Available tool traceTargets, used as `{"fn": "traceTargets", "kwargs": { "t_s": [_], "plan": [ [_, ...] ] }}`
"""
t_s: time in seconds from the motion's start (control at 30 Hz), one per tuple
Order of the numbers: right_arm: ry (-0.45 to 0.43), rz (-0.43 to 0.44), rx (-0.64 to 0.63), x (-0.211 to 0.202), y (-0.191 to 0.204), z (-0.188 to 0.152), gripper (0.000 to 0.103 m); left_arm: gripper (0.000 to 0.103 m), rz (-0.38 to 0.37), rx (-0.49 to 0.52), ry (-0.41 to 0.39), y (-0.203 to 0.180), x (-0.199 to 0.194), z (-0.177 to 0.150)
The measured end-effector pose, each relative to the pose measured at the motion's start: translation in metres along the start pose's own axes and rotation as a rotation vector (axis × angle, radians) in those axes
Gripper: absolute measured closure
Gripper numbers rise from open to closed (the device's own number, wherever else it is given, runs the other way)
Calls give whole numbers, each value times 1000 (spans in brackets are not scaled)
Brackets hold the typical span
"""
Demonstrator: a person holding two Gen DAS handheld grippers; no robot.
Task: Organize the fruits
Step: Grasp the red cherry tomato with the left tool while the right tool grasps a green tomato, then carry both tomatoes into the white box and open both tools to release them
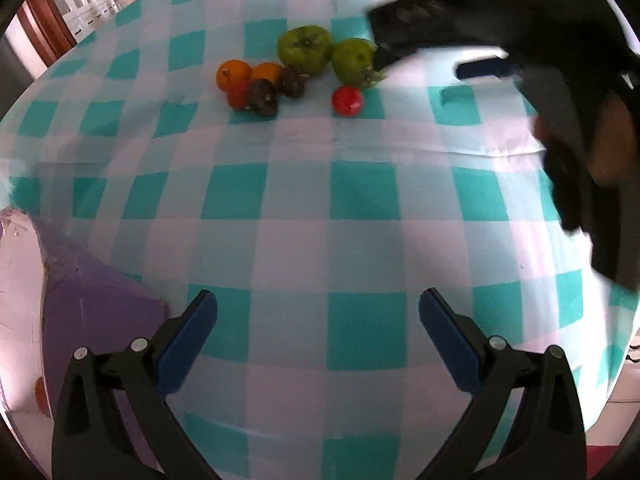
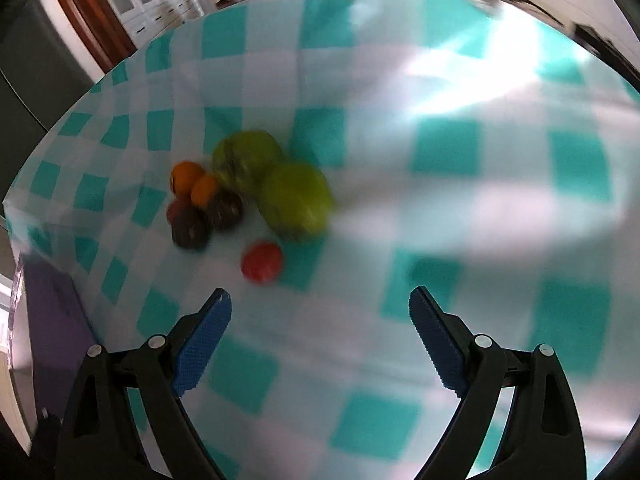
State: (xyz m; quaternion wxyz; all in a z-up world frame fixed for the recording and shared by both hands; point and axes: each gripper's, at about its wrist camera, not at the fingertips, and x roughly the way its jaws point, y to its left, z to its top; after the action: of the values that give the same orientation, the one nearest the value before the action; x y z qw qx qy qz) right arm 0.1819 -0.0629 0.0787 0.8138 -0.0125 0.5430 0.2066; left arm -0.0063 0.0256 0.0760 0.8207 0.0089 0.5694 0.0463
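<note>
A cluster of fruit lies on the teal-and-white checked tablecloth (image 1: pixel 360 196): two green fruits (image 1: pixel 306 49), two oranges (image 1: pixel 234 74), two dark brown fruits (image 1: pixel 263 97), a small red one (image 1: pixel 238 95) and a separate red fruit (image 1: pixel 347 100). My left gripper (image 1: pixel 318 316) is open and empty, well short of the fruit. My right gripper (image 2: pixel 320 312) is open and empty, just short of the red fruit (image 2: pixel 262 261), with the green fruits (image 2: pixel 296 200) beyond. In the left wrist view the right gripper (image 1: pixel 416 46) reaches in from the right, by the nearer green fruit.
A purple board or box (image 1: pixel 96 300) lies at the table's left edge, also in the right wrist view (image 2: pixel 56 320). Cabinets and a wooden door frame (image 2: pixel 96 20) stand beyond the table. The right wrist view is motion-blurred.
</note>
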Motion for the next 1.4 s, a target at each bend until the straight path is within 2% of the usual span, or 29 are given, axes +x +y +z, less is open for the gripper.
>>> {"fn": "traceTargets", "kwargs": {
  "t_s": [0.17, 0.33, 0.37, 0.4, 0.53, 0.63, 0.7, 0.87, 0.93, 1.0, 1.03, 1.07, 1.1, 1.13, 1.27, 1.4],
  "plan": [
    [63, -93, -54, 46, 16, 33, 17, 2, -29, -77, 11, 24, 17, 9],
    [117, -175, -134, 77, 24, 41, 28, 2, -69, -101, -7, 27, 31, 24],
    [110, -183, -144, 78, 25, 40, 31, 2, -72, -99, -10, 26, 34, 28],
    [83, -157, -150, 74, 26, 39, 45, 2, -72, -98, -15, 25, 37, 33],
    [15, -132, -42, 49, 9, 33, 46, 3, -79, -108, -54, 19, 49, 65],
    [-72, -134, 76, 11, -18, 20, 46, 8, -99, -111, -81, 13, 59, 89],
    [-125, -134, 140, -17, -36, 7, 46, 16, -97, -109, -95, 9, 67, 104],
    [-147, -140, 175, -54, -56, -27, 46, 23, -74, -89, -124, -2, 87, 140],
    [-142, -138, 205, -62, -62, -42, 46, 32, -68, -56, -121, -9, 97, 150],
    [-137, -135, 232, -64, -75, -58, 46, 45, -100, -40, -98, -14, 106, 155],
    [-130, -133, 247, -65, -78, -65, 46, 47, -88, -29, -114, -17, 108, 157],
    [-126, -133, 257, -67, -80, -71, 45, 56, -74, -11, -120, -21, 108, 159],
    [-122, -132, 266, -67, -81, -76, 45, 69, -51, 11, -128, -25, 108, 159],
    [-119, -132, 272, -68, -82, -82, 45, 72, -55, 28, -136, -28, 107, 159],
    [-113, -125, 263, -75, -80, -100, 45, 73, -97, -9, -118, -24, 100, 148],
    [-96, -101, 232, -75, -72, -109, 45, 73, -120, -40, -104, -17, 82, 122]
  ]
}}
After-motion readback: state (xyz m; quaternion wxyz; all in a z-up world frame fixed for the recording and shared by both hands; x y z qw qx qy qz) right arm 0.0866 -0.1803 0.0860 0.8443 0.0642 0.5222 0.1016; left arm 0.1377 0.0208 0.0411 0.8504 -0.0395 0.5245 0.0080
